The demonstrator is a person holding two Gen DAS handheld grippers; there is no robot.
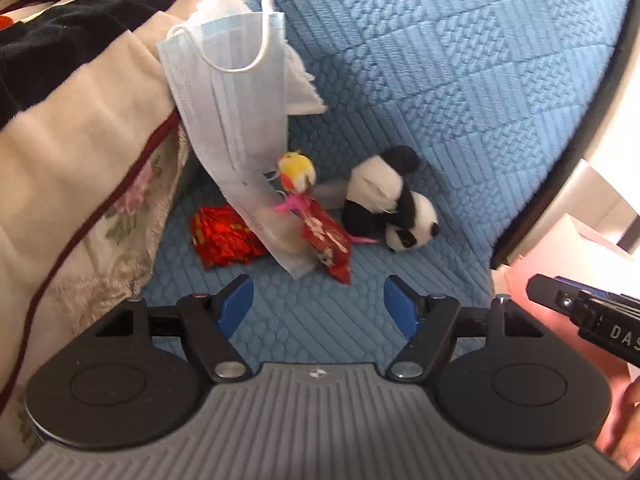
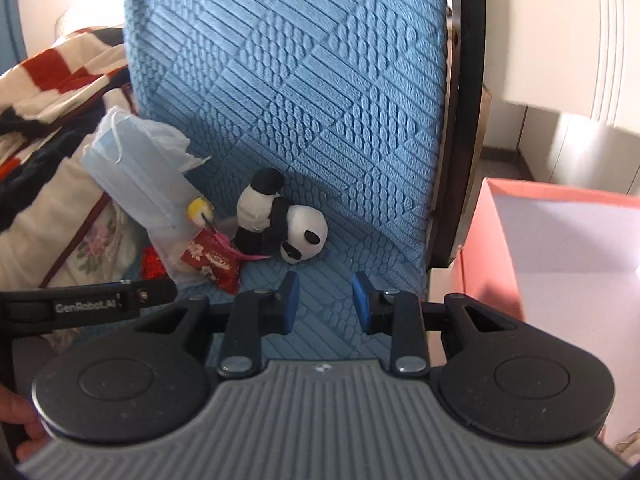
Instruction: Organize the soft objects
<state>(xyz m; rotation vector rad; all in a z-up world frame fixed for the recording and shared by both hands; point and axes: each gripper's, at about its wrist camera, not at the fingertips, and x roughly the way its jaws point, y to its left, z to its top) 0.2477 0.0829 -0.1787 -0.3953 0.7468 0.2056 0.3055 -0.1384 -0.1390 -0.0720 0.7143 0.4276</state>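
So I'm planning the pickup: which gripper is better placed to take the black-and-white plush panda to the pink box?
Right gripper, probably: its open jaws line up nearer the black-and-white plush panda, and the pink box sits on its side.

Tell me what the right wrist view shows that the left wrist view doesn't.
Only the right wrist view shows the open inside of the pink box, beside the blue seat. Only the left wrist view shows the whole crumpled red wrapper left of the mask. Both show the panda lying on the blue cushion, the hanging mask, the yellow toy, and both grippers open and empty.
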